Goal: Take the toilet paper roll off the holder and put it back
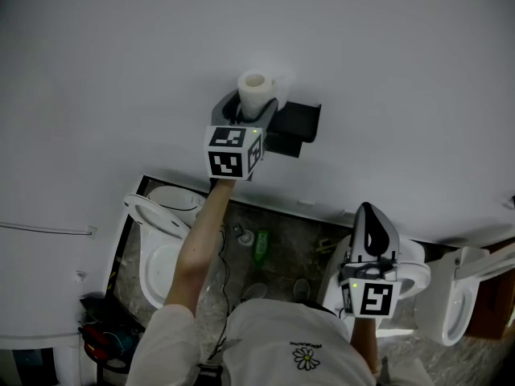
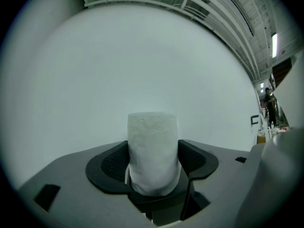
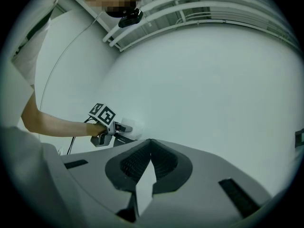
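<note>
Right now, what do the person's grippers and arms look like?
The left gripper and right gripper are grey with black pads, each bearing a white cube with black square markers. A thin dark cable runs along the left forearm. White short-sleeved shirt.

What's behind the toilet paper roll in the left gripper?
Bare white wall shows behind the toilet paper roll, held between the jaws of the left gripper. The patch straight behind it is covered.

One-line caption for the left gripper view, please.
Left hand-held gripper clamps the toilet paper roll between its jaws, facing a plain white wall.
</note>
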{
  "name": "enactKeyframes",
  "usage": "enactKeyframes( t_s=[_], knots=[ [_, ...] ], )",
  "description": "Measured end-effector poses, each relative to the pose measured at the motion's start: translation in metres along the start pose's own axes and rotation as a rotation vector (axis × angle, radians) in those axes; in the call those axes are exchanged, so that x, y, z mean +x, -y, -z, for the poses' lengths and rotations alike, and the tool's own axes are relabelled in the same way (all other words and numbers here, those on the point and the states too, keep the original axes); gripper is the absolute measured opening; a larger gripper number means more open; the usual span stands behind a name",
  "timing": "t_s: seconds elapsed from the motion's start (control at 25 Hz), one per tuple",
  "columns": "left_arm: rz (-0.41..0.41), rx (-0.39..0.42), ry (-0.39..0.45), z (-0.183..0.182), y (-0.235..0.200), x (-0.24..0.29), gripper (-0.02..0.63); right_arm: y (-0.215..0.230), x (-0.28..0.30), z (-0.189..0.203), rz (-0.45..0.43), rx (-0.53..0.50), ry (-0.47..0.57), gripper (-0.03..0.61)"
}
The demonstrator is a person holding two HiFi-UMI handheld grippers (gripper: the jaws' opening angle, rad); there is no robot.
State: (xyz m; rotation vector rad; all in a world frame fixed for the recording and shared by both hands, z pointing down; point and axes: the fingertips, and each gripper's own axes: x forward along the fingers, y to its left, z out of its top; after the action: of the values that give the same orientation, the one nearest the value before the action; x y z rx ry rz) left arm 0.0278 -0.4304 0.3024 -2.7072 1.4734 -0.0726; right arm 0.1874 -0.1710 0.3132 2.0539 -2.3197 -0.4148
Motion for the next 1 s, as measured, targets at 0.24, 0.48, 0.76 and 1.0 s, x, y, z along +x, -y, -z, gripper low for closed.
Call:
enactKeyframes(
  t_s=[0.24, 0.48, 0.76, 1.0],
  knots=[
    [0.020, -0.013, -0.028, 0.004, 0.005, -0.002, 0.361, 0.001, 0.000, 0.001, 0.005, -0.009, -0.005, 0.009],
    [0.004, 0.015, 0.059, -0.031, 0.007, -0.014, 0.393, -0.005, 0.004, -0.006, -0.010, 0.001, 0.022, 0.009],
    [0.015, 0.111, 0.286, -0.135, 0.027, -0.068, 0.393, -0.009, 0.006, -0.020, -0.025, -0.002, 0.074, 0.009],
    [-0.024, 0.179, 0.451, -0.185, 0.044, -0.132, 0.352, -0.009, 0.017, -0.040, -0.033, -0.003, 0.143, 0.009]
  ],
)
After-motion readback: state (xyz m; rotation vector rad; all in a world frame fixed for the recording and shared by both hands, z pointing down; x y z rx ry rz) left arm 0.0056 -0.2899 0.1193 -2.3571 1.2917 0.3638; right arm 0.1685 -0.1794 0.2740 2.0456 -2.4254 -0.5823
